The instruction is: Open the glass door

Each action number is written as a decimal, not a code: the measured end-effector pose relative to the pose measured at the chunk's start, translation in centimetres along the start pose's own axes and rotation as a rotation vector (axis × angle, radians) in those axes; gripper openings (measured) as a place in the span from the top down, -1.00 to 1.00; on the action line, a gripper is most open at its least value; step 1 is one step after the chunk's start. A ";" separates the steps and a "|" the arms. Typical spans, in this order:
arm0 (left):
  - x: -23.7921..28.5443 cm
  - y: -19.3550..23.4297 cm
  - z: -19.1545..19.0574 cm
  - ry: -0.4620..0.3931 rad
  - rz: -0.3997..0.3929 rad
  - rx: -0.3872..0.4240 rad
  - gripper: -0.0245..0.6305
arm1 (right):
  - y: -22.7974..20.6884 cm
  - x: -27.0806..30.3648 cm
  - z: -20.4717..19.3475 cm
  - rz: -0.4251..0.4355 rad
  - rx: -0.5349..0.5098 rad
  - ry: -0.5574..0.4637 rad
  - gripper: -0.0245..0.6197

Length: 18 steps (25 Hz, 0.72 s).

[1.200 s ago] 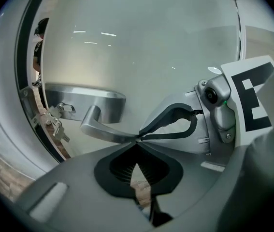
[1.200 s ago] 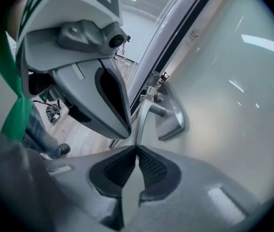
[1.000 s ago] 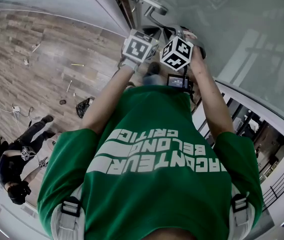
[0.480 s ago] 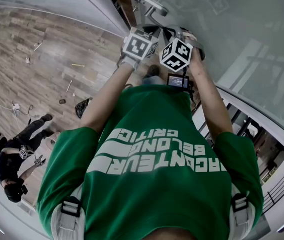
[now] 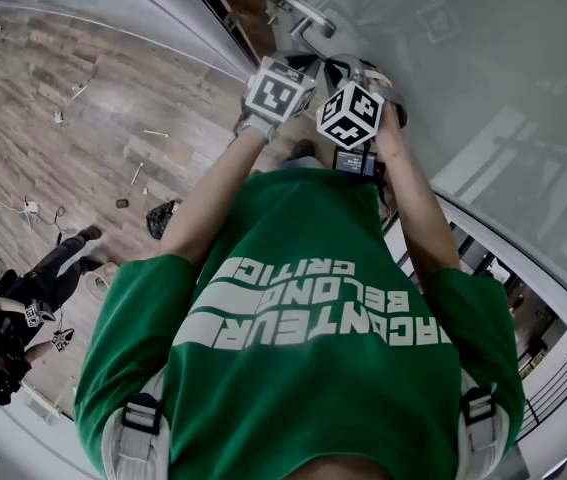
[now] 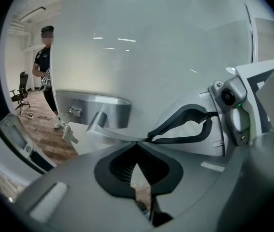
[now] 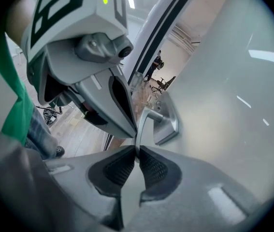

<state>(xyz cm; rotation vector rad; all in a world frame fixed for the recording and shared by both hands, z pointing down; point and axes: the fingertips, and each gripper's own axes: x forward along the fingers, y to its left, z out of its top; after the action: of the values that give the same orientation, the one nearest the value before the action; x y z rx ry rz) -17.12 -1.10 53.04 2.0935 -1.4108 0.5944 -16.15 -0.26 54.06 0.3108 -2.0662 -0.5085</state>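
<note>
The glass door (image 6: 165, 47) stands ahead of the person, and its lever handle (image 6: 108, 130) projects from a metal plate (image 6: 95, 108). A bunch of keys (image 6: 69, 132) hangs just left of the handle's root. The left gripper (image 6: 137, 143) meets the handle's free end from below, jaw tips drawn together on it. The right gripper (image 7: 137, 151) sits just right of the left gripper at that same end, with its pads (image 7: 152, 167) clamped on the thin lever.
</note>
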 end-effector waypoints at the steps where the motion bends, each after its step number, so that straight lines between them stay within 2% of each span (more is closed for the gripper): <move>1: -0.1 -0.1 0.3 -0.002 0.003 0.000 0.87 | -0.3 -0.3 0.1 -0.001 0.002 -0.004 0.85; 8: 1.4 0.8 2.4 -0.023 0.024 0.001 0.87 | -2.9 -0.1 0.2 0.000 0.004 -0.023 0.83; 11: 1.9 0.9 2.9 -0.014 0.034 0.013 0.87 | -2.8 1.0 0.1 0.043 -0.001 0.002 0.53; 12: 1.9 0.8 3.2 -0.012 0.033 0.016 0.87 | -2.8 1.3 0.0 0.046 -0.009 0.015 0.50; 14: 1.9 0.6 3.7 -0.010 0.039 0.022 0.87 | -3.5 1.4 0.0 0.032 -0.014 0.029 0.54; 16: 2.1 0.8 4.2 -0.011 0.046 0.023 0.87 | -4.5 1.3 0.1 0.011 -0.007 0.029 0.70; 18: 2.2 0.9 4.7 -0.013 0.049 0.025 0.87 | -5.3 1.3 0.1 0.004 0.004 0.026 0.74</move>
<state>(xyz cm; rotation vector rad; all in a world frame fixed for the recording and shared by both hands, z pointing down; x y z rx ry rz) -16.92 -6.01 51.06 2.0911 -1.4728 0.6222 -16.77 -5.44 52.49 0.3144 -2.0421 -0.4958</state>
